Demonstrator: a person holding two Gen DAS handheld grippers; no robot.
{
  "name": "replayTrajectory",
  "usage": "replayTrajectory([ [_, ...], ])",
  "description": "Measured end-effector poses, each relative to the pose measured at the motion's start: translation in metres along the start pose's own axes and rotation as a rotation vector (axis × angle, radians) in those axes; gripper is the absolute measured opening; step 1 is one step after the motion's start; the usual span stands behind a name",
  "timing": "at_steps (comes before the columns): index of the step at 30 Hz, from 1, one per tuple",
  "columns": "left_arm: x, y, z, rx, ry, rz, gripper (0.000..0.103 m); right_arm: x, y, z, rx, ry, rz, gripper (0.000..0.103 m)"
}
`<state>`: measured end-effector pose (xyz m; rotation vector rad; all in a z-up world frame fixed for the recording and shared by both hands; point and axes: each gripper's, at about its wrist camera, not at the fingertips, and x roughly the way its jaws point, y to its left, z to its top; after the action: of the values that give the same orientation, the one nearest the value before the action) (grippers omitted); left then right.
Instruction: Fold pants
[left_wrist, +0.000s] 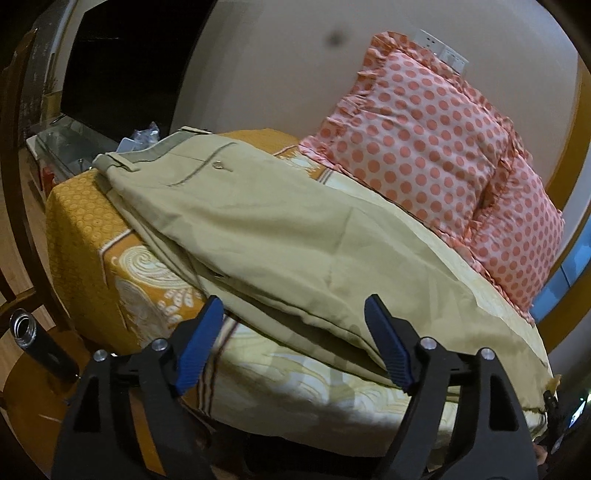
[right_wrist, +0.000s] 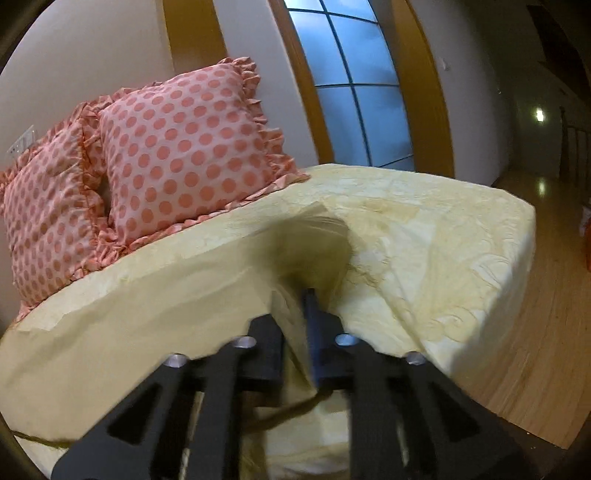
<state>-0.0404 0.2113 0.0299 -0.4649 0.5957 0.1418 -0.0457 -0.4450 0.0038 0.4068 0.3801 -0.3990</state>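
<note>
Khaki pants (left_wrist: 258, 229) lie along the bed, waistband (left_wrist: 155, 155) at the far left corner, legs running toward the near right. My left gripper (left_wrist: 295, 332) is open, its blue pads (left_wrist: 199, 347) on either side of the near edge of a pant leg, not gripping it. My right gripper (right_wrist: 299, 306) is shut on a fold of pale khaki cloth (right_wrist: 147, 314), apparently the pants' leg end, pulled up toward the camera. The right gripper's tip also shows at the left wrist view's far right edge (left_wrist: 550, 402).
The bed (left_wrist: 85, 229) has an orange and cream patterned cover. Two pink polka-dot pillows (left_wrist: 424, 147) lean against the wall behind the pants. A metal bottle (left_wrist: 33, 339) stands at the near left. A wooden floor (right_wrist: 535, 350) lies right of the bed, a window (right_wrist: 362, 85) behind.
</note>
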Motion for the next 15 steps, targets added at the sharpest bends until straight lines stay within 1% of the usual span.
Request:
replayTrajectory([
  [2, 0.002, 0.008, 0.003, -0.032, -0.001, -0.001, 0.085, 0.001, 0.011, 0.013, 0.007, -0.005, 0.042, 0.007],
  [4, 0.003, 0.018, 0.006, -0.070, -0.007, -0.010, 0.088, -0.002, 0.037, 0.027, -0.014, -0.020, 0.123, 0.006],
  [7, 0.002, 0.028, 0.010, -0.107, -0.024, -0.025, 0.092, -0.014, 0.102, 0.042, -0.076, -0.033, 0.335, 0.003],
  [8, 0.001, 0.030, 0.012, -0.112, -0.031, -0.028, 0.093, -0.019, 0.134, 0.043, -0.112, -0.024, 0.420, 0.003],
  [9, 0.000, 0.033, 0.014, -0.118, -0.043, -0.032, 0.094, -0.023, 0.168, 0.040, -0.156, -0.007, 0.520, 0.003],
  [10, -0.001, 0.035, 0.016, -0.121, -0.053, -0.035, 0.096, -0.028, 0.193, 0.034, -0.196, 0.012, 0.589, 0.003],
  [11, -0.001, 0.036, 0.017, -0.125, -0.058, -0.034, 0.097, -0.032, 0.231, 0.023, -0.254, 0.048, 0.679, 0.003],
  [12, -0.001, 0.038, 0.019, -0.133, -0.063, -0.030, 0.097, -0.034, 0.256, 0.013, -0.286, 0.082, 0.741, 0.003],
  [14, 0.002, 0.041, 0.023, -0.148, -0.061, -0.027, 0.097, -0.039, 0.309, -0.019, -0.361, 0.187, 0.871, 0.003],
  [15, 0.003, 0.043, 0.024, -0.155, -0.057, -0.028, 0.097, -0.042, 0.342, -0.046, -0.438, 0.279, 0.932, 0.003],
])
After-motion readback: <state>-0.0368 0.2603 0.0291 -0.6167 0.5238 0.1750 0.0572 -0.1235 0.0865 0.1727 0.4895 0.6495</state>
